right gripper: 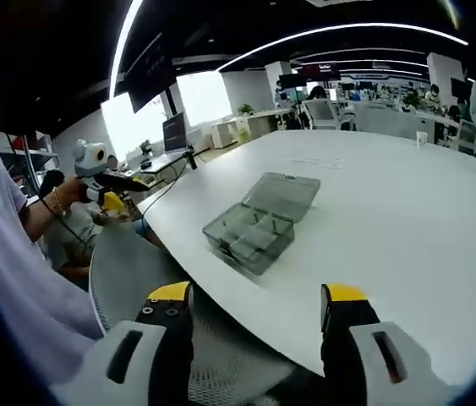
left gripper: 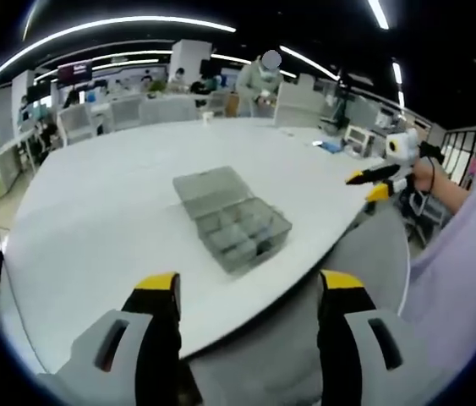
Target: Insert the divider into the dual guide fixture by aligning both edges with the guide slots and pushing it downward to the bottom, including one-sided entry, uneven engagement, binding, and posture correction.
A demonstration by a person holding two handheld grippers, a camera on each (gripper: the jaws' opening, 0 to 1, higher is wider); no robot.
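One clear lidded compartment box (left gripper: pixel 232 217)

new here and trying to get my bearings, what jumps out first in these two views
A clear plastic compartment box with its lid open sits alone near the edge of a big white table. The left gripper and the right gripper hang open short of the table edge, holding nothing. Behind the table lies an open office with desks and a person standing at the far side.
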